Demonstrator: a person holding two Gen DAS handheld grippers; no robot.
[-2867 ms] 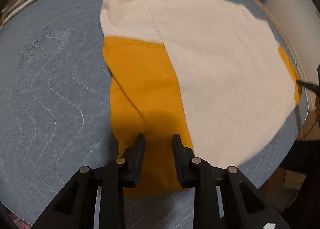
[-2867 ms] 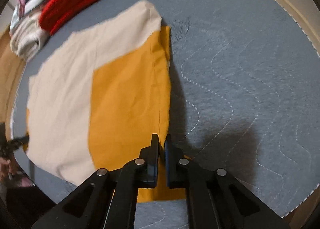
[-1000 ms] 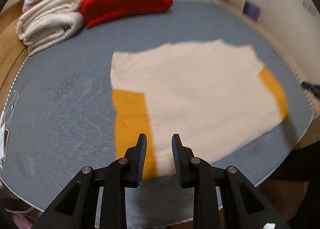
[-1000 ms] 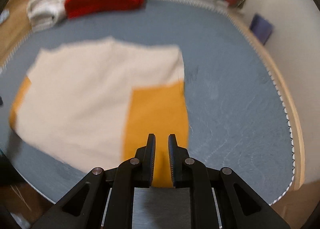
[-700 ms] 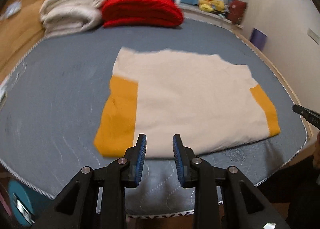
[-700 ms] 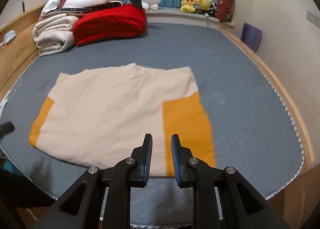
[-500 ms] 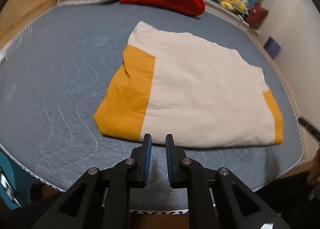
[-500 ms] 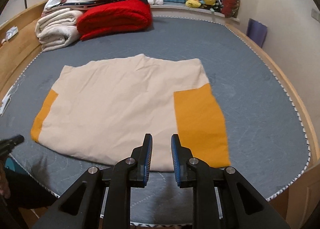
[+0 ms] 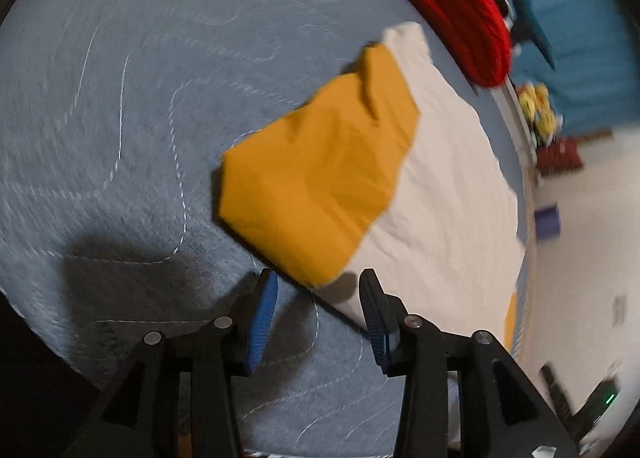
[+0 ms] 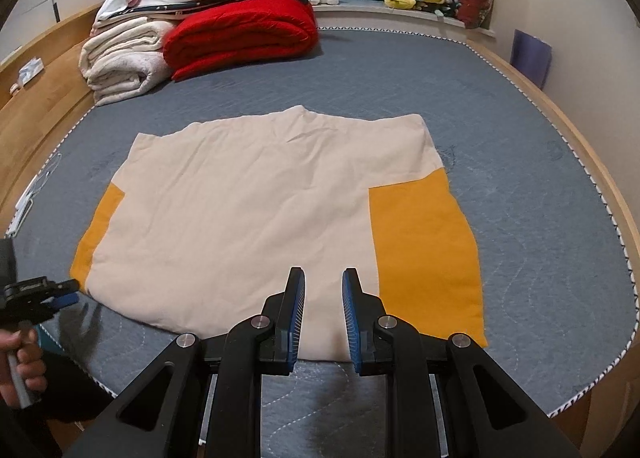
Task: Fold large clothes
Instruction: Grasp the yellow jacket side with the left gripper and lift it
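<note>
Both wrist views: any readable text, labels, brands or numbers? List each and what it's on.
None readable.
cream and orange garment: no print or label visible.
dark band with pale marks in the folded pile: too small to read.
left gripper: faint marking on its body, too small to read.

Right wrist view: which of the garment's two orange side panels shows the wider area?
The orange panel on the right, beside the right claw; the left orange panel is only a narrow strip.

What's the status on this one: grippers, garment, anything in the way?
Left gripper jaws opening, empty, above the garment's near orange corner. Right gripper slightly open, empty, over the near hem. Garment flat on the bed. Folded blankets far off, nothing in the way.
</note>
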